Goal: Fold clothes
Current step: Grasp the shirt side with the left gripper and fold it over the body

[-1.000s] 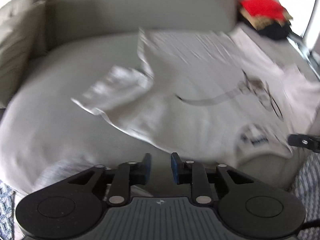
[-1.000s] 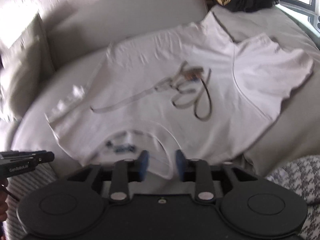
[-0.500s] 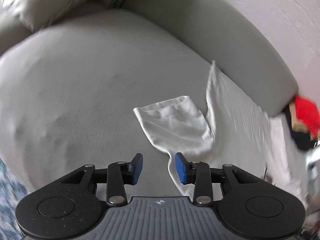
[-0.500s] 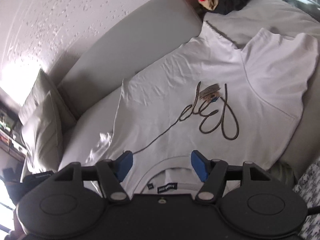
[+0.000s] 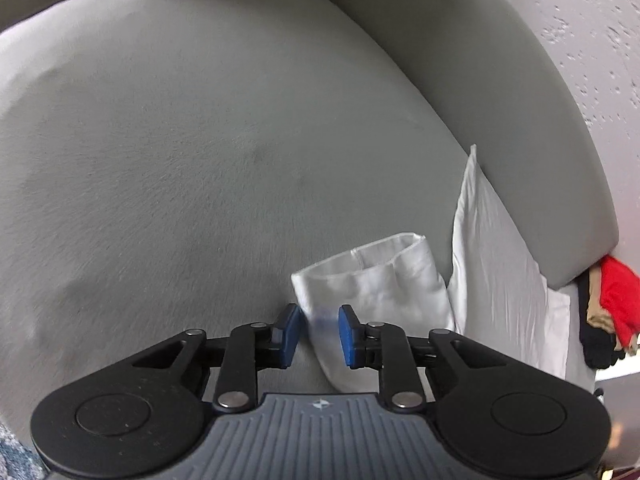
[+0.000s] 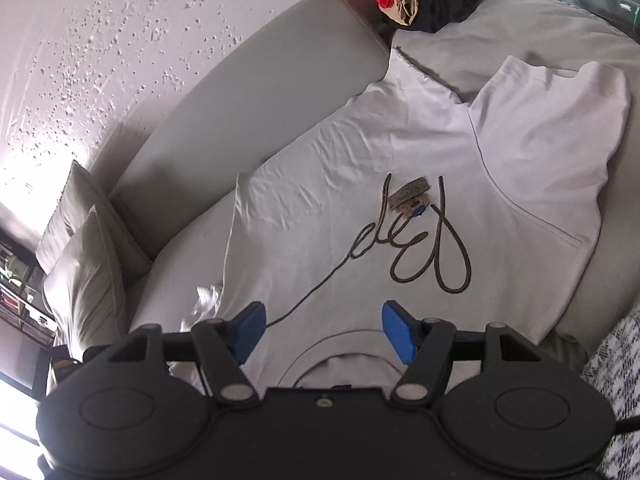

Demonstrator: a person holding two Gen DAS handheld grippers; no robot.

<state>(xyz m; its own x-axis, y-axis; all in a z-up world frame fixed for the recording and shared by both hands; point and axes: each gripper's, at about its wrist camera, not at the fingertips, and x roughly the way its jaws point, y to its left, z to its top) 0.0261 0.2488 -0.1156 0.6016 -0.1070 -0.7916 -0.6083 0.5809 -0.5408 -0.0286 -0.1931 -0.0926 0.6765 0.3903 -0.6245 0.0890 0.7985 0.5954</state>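
My left gripper (image 5: 319,334) is showing blue pads on black linkage arms with silver pivot screws, round black discs flanking a ribbed grey plate bearing a small emblem. My right gripper (image 6: 323,334) is wearing matching blue pads around a plain black plate.

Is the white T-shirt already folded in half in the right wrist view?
No. The white T-shirt lies spread flat on the sofa, sleeve out and its print showing.

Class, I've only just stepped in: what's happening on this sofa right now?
A person with a hand-held gripper in each hand is folding a white T-shirt spread on a grey sofa. The left hand-held gripper is closing around the sleeve, not yet pinching it. The right hand-held gripper hangs open over the collar.
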